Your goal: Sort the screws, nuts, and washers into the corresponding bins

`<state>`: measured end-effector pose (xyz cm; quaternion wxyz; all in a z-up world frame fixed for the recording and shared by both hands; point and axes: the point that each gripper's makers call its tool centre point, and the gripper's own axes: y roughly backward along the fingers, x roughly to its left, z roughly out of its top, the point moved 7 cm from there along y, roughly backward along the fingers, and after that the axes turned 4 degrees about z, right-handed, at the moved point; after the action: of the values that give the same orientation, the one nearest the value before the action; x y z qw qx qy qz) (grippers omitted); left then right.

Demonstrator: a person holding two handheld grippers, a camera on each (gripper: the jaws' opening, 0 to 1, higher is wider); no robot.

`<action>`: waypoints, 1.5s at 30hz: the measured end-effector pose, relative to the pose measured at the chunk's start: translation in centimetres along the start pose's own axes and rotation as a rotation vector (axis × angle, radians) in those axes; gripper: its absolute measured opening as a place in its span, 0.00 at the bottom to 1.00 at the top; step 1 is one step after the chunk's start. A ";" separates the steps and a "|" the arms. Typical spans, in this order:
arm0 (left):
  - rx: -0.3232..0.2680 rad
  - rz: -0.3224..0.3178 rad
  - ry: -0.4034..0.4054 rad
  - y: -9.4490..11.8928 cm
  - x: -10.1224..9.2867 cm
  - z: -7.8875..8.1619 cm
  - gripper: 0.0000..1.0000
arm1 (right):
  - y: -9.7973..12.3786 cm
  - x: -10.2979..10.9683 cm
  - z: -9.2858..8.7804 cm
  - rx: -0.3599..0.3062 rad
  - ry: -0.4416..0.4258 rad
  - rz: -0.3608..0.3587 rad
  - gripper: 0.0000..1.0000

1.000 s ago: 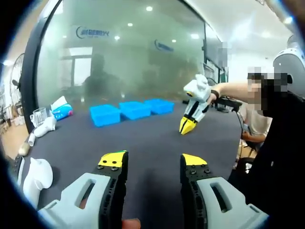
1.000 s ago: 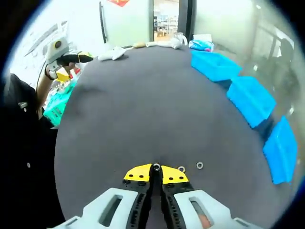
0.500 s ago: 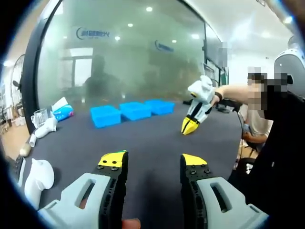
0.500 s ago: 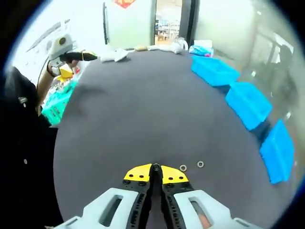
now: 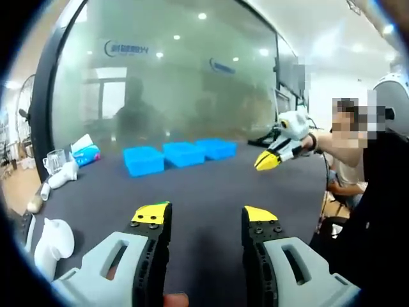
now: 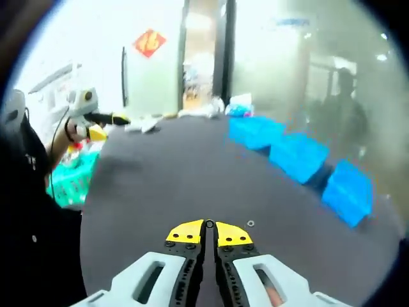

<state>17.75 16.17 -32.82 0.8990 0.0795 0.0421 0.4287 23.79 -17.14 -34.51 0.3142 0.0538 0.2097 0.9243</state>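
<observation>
A small dark nut (image 6: 209, 224) sits pinched between the yellow tips of the right gripper (image 6: 209, 232), whose jaws are closed together on it with almost no gap. In the right gripper view, this gripper is raised above the dark grey table (image 6: 172, 179). One washer (image 6: 250, 223) lies flat on the table just to the right of the tips, apart from them.

Three blue bins (image 6: 297, 157) stand in a row along the far right side of the table in this view, close to one another. In the left gripper view, the same three blue bins (image 5: 179, 153) line the far edge of the table (image 5: 204, 185) in front of a frosted glass wall (image 5: 166, 77).

The left gripper (image 5: 204, 220) stands with its jaws wide apart and nothing between them, above the near part of the table. The right gripper (image 5: 273, 158) enters this view from the right, held in the air by a hand (image 5: 313, 142), with its yellow tips together.

White items (image 5: 54, 240) lie at the left edge of the table. A green basket (image 6: 71, 182) is visible beside the table in the right gripper view.
</observation>
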 end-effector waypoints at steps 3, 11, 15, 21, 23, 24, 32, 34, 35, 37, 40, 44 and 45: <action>-0.002 -0.001 -0.003 0.0 -0.1 0.2 0.42 | 1.2 -0.1 0.3 -0.092 -0.033 -0.051 0.03; -0.016 0.016 0.001 0.0 0.1 0.6 0.42 | 4.0 -0.4 0.8 -0.228 -0.054 -0.160 0.03; -0.019 0.021 0.004 0.0 0.1 0.7 0.42 | 4.7 -0.2 1.3 -0.268 -0.055 -0.185 0.03; -0.025 0.028 0.005 0.1 0.1 0.8 0.42 | 4.5 -0.8 2.7 -0.293 -0.048 -0.198 0.03; -0.028 0.030 0.006 0.1 0.1 0.9 0.42 | 4.1 -1.3 3.2 -0.299 -0.049 -0.196 0.03; -0.029 0.031 0.006 0.1 0.2 0.9 0.42 | 3.8 -1.8 3.5 -0.301 -0.051 -0.198 0.03; -0.035 0.041 0.010 0.3 0.4 0.9 0.42 | 1.3 -5.6 6.4 -0.318 -0.044 -0.212 0.03; -0.035 0.043 0.013 0.3 0.5 0.8 0.42 | 0.4 -7.1 7.1 -0.310 -0.051 -0.216 0.03; -0.035 0.045 0.013 0.3 0.5 0.8 0.42 | -0.1 -7.8 7.3 -0.306 -0.057 -0.212 0.03; -0.035 0.046 0.014 0.3 0.6 0.8 0.42 | -1.0 -9.0 7.9 -0.309 -0.069 -0.222 0.03; -0.035 0.049 0.021 0.2 0.7 0.7 0.42 | -2.7 -10.8 8.7 -0.300 -0.071 -0.239 0.03; -0.036 0.051 0.026 0.1 0.8 0.6 0.42 | -5.4 -12.7 9.6 -0.273 -0.070 -0.260 0.03; -0.037 0.052 0.027 0.1 0.8 0.7 0.42 | -6.1 -13.2 9.8 -0.263 -0.067 -0.266 0.03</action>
<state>18.26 16.83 -32.16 0.8883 0.0581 0.0442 0.4535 39.99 -17.30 -27.79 0.4446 0.0147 0.0817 0.8919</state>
